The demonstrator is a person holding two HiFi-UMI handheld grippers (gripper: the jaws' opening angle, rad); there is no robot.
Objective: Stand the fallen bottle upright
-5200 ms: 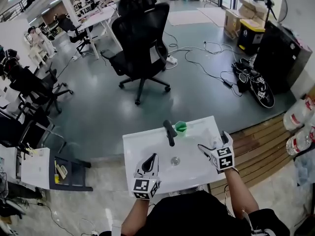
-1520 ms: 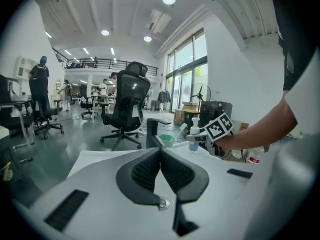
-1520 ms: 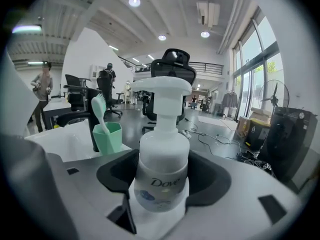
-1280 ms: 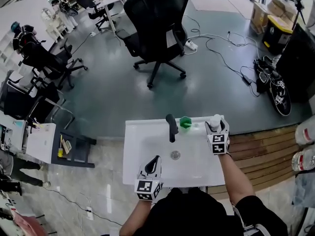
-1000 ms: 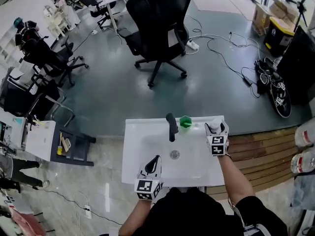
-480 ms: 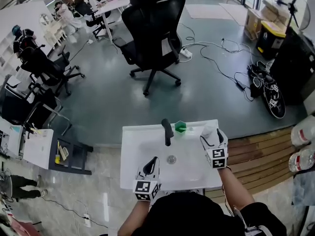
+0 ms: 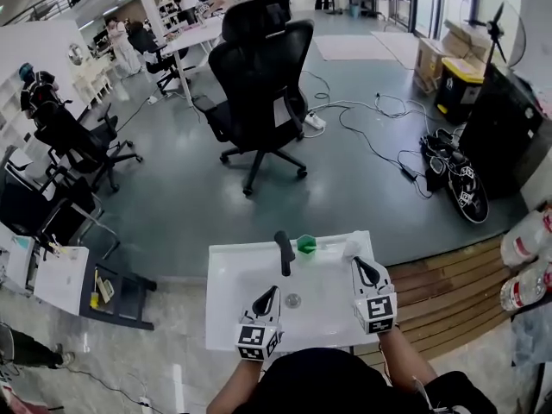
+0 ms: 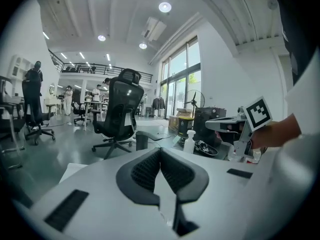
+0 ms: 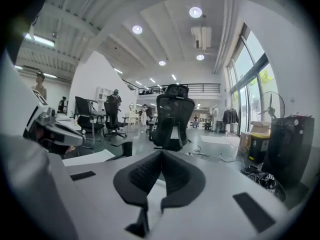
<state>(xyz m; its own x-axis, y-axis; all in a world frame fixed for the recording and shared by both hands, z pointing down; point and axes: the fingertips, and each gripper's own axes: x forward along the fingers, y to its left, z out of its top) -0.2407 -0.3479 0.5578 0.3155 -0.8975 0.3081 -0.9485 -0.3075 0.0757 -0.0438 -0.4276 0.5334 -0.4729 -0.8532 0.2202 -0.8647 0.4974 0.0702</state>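
On the near side of the black faucet [image 7: 283,253], over the white desk [image 7: 226,274], the left gripper [image 7: 269,291] is closed and empty. To the faucet's right the right gripper [image 7: 358,263] has just been closing, its jaws now meeting on nothing. Right of the faucet, past a green object [image 7: 306,244], the white bottle [image 8: 189,142] stands upright near the desk's far edge; beyond the faucet stands a black office chair [image 7: 259,84].

Under both tools, the white rectangular basin [image 7: 226,270] looks smooth and glossy, like ceramic. The black tap [image 7: 283,253] ahead of them is matt. The left gripper [image 8: 160,151] and right gripper [image 9: 161,153] have matt grey plastic bodies and black ribbed pads [image 8: 145,170] (rubbery-looking). Ahead of the right gripper stands a white pump bottle [image 8: 189,143] of smooth plastic.
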